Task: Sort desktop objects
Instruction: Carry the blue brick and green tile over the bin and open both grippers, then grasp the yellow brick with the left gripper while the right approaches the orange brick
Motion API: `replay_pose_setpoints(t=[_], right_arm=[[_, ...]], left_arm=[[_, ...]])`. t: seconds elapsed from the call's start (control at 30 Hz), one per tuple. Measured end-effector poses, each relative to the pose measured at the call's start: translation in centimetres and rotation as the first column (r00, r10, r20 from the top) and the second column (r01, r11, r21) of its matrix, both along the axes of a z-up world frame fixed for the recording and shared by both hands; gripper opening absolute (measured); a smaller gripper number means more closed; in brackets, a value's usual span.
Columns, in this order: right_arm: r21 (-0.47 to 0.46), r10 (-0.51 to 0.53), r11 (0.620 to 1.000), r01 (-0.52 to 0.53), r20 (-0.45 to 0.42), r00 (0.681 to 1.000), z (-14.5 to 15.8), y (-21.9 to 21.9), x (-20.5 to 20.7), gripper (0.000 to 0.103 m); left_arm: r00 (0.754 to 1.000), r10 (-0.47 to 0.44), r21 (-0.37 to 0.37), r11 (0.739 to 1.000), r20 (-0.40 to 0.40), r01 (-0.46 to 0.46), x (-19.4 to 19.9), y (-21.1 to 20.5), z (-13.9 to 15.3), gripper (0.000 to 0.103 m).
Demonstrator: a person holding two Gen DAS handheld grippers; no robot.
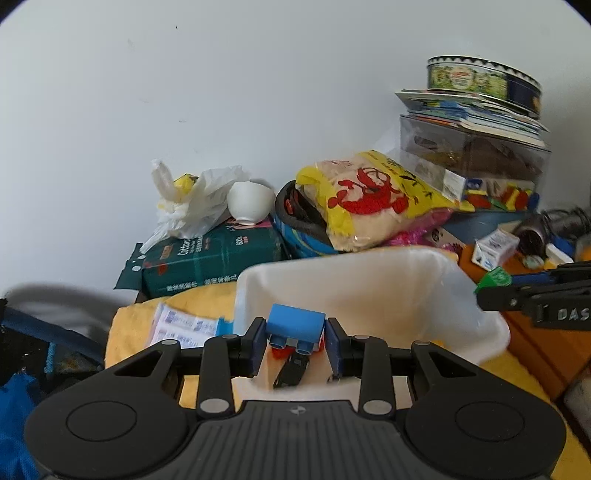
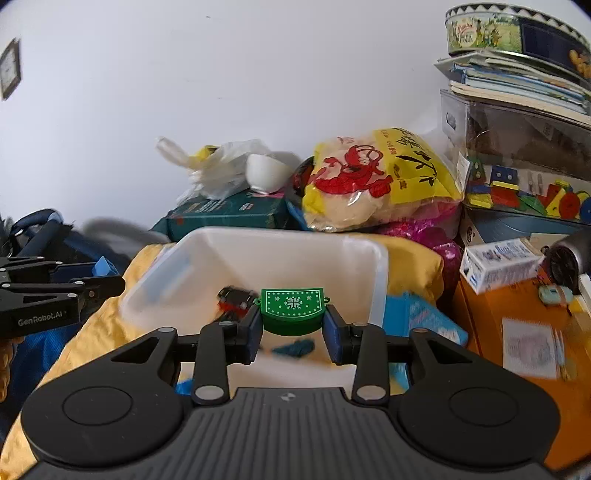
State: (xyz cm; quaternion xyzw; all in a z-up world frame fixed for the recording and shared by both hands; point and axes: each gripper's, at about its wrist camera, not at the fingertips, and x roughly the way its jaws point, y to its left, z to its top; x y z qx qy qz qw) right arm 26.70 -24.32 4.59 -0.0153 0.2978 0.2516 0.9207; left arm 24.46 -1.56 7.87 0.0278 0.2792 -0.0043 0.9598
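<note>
hand-held gripper [image 1: 295, 338] around blue block [image 1: 295, 322]

We see the bin [image 2: 258, 254] on the cloth [image 2: 413, 266], toy car [image 2: 236, 299] inside it. Behind it: box [image 2: 225, 216] with bowl [image 2: 264, 171] on top, snack bag [image 2: 376, 181] to the right. Far right, tin [image 2: 509, 33] atop stacked books [image 2: 517, 86].

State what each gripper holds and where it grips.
Left gripper: blue toy block, pinched at its two ends. Right gripper: green case, clamped by its sides.
</note>
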Motion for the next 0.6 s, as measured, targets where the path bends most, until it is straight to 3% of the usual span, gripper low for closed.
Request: replay_pose_setpoints(t=[0.03,0.1,0.13,0.2,0.4,0.6], right_arm=[[-0.008,0.0,1.0,0.0,0.0,1.0,0.1,0.3,0.6,0.04],[-0.05,0.01,0.999,-0.01,-0.016,1.0,0.0,1.3,2.3,0.046],[-0.063,0.005,0.998,-0.006,-0.018,1.0,-0.1,1.5,2.8,0.06],[-0.068,-0.024,0.997,0.024,-0.001,1.0,-0.2,1.4,3.1,0.066],[-0.034,0.021,0.999,-0.021,0.003,1.0,-1.8,-0.3,-1.2,0.066],[-0.106,0.108,0.987,-0.121,-0.119,0.987,-8.9,-0.8,-9.0,0.061]], left_arm=[[1.0,0.005,-0.005,1.0,0.0,-0.005,0.6,-0.2,0.1,0.041],[1.0,0.019,-0.005,1.0,-0.016,-0.019,1.7,-0.5,0.0,0.069],[0.999,0.039,0.007,0.999,-0.018,-0.038,1.8,-0.5,-0.2,0.073],[0.998,0.052,0.021,0.998,-0.02,-0.051,1.4,-0.5,-0.6,0.073],[0.999,-0.013,0.035,0.999,-0.051,0.014,-4.1,0.4,-4.5,0.073],[0.989,-0.046,-0.007,0.999,-0.144,0.045,-11.9,0.7,-11.0,0.073]])
